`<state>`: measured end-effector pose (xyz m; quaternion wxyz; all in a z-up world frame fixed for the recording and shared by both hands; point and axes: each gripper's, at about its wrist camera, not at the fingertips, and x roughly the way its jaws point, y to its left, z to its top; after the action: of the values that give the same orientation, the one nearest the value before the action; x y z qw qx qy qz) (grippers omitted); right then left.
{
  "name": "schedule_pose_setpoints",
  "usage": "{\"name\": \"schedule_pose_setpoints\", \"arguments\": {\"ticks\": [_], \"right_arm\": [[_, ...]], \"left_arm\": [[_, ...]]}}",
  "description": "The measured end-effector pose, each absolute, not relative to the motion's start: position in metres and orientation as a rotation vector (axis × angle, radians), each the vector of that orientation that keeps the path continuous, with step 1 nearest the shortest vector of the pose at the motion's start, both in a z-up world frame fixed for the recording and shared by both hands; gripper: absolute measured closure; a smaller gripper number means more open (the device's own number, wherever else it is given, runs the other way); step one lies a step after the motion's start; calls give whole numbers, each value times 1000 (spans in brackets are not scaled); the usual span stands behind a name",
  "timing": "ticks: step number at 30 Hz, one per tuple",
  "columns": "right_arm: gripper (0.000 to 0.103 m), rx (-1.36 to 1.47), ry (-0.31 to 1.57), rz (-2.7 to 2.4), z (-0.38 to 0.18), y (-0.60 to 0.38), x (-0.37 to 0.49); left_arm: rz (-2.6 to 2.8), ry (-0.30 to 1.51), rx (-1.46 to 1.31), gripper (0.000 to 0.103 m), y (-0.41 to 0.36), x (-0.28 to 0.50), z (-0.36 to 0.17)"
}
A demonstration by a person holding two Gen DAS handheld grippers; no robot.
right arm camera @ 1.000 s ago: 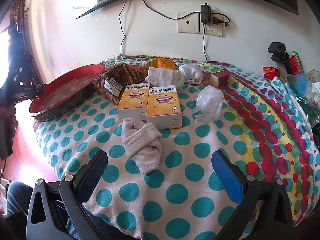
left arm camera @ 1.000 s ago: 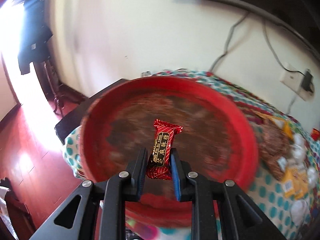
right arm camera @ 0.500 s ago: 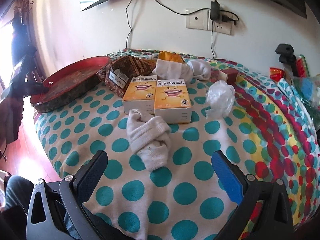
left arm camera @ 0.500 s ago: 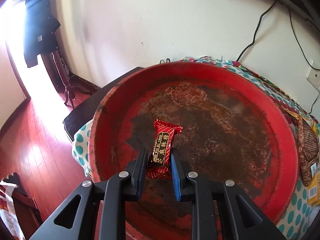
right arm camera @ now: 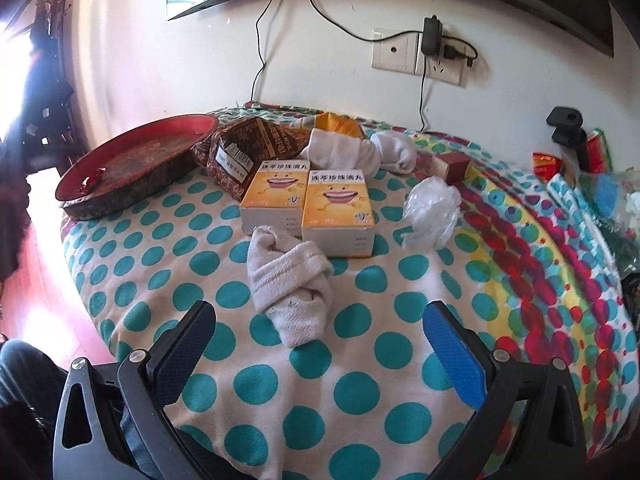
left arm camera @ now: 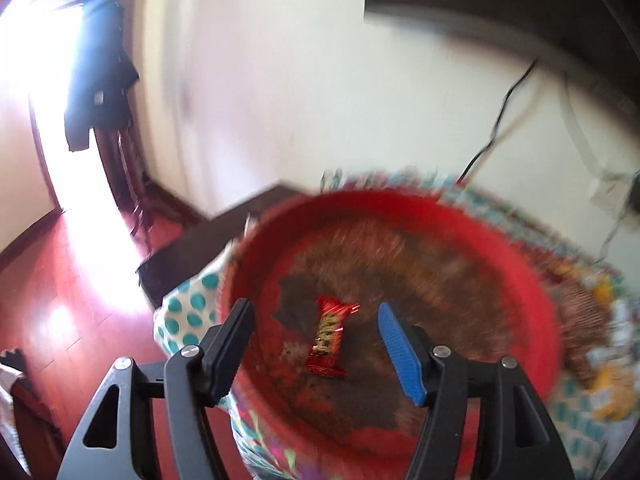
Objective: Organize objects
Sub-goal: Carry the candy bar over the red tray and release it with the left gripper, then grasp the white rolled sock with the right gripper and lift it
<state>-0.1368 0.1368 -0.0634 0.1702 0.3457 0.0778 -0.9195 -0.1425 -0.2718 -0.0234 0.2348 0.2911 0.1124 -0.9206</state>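
Observation:
A red-wrapped candy (left arm camera: 329, 338) lies inside the round red tray (left arm camera: 532, 308), near its left side. My left gripper (left arm camera: 316, 340) is open, its jaws wide apart either side of the candy and above the tray. In the right wrist view the tray (right arm camera: 168, 126) stands at the table's far left with the candy (right arm camera: 91, 180) in it. My right gripper (right arm camera: 320, 344) is open and empty above the table's near edge, just short of a rolled white sock (right arm camera: 290, 280).
Two orange medicine boxes (right arm camera: 308, 200) stand mid-table, with a brown snack bag (right arm camera: 244, 152), more white socks (right arm camera: 360, 150), a crumpled plastic wrap (right arm camera: 430, 210) and a small red box (right arm camera: 452, 166) behind. A polka-dot cloth (right arm camera: 360, 380) covers the table. Clutter lies far right.
My left gripper has opened and let go of the candy, which now lies in the tray. The gripper has drawn back a little. The right gripper has edged closer to the sock.

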Motion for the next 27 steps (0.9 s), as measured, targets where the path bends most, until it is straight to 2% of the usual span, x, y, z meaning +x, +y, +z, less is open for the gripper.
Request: {"name": "schedule_pose_setpoints", "arguments": {"ticks": [5, 7, 11, 12, 13, 15, 18, 21, 27], "right_arm": [[0, 1014, 188, -2611, -66, 137, -144], [0, 1001, 180, -2609, -66, 136, -144], [4, 1014, 287, -2597, -68, 123, -151], [10, 1018, 294, -2596, -69, 121, -153], [21, 1033, 298, -2595, -70, 120, -157], [32, 1079, 285, -2590, -75, 118, -165], [39, 1133, 186, -2566, -84, 121, -172], [62, 1104, 210, -2550, -84, 116, -168], [68, 1106, 190, -2536, -82, 114, -166]], "left_arm": [[-2661, 282, 737, 28, -227, -73, -3], [-2668, 295, 730, 28, -212, -51, -12], [-2676, 430, 731, 28, -195, -19, -44], [-2663, 440, 758, 28, -194, -19, -51], [-2660, 454, 793, 28, -194, -20, -56], [-2681, 486, 839, 28, -194, -23, -60], [-2695, 437, 844, 28, -189, -23, -59], [-2695, 423, 842, 28, -187, -20, -59], [-2677, 434, 885, 28, -187, -22, -63]]}}
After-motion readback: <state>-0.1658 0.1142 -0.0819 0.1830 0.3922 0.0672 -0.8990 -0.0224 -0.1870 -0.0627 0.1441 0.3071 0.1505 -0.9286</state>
